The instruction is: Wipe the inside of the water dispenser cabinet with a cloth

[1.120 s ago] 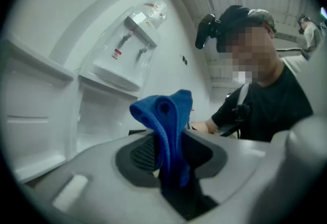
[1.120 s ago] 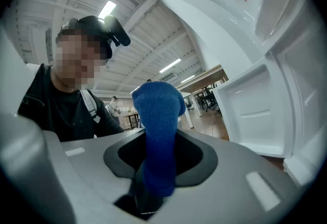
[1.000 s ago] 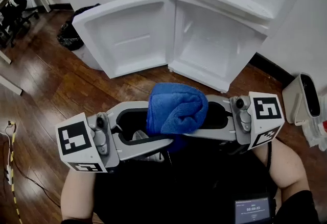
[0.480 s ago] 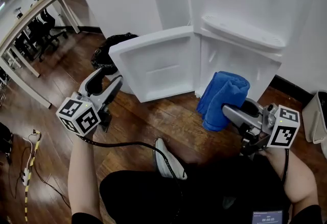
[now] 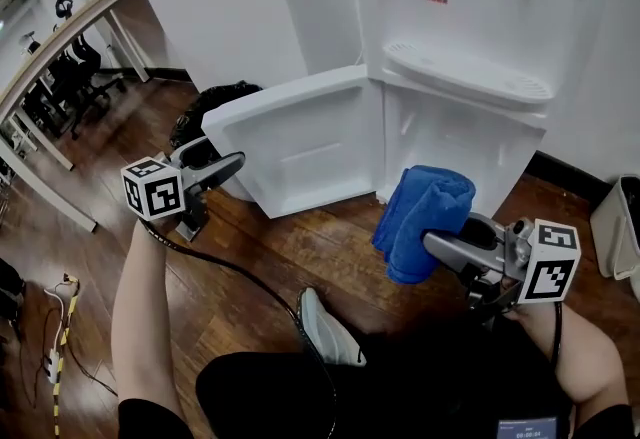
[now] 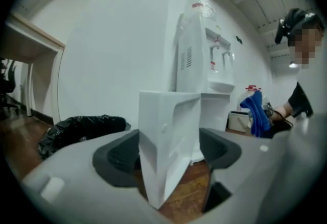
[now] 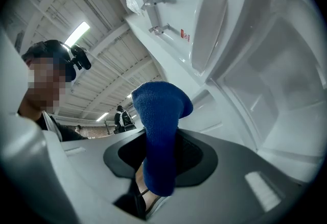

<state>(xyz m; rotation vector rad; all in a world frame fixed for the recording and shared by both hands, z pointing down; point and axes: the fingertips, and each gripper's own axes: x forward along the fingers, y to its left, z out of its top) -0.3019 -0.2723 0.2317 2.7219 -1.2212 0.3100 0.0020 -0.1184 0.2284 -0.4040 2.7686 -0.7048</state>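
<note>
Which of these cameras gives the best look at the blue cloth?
The head view: it shows the whole folded blue cloth clamped in the right gripper. The right gripper view shows it only close and edge-on between the jaws; the left gripper view shows a small distant blue patch.

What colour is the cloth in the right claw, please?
The cloth is blue, clearest in the head view.
</note>
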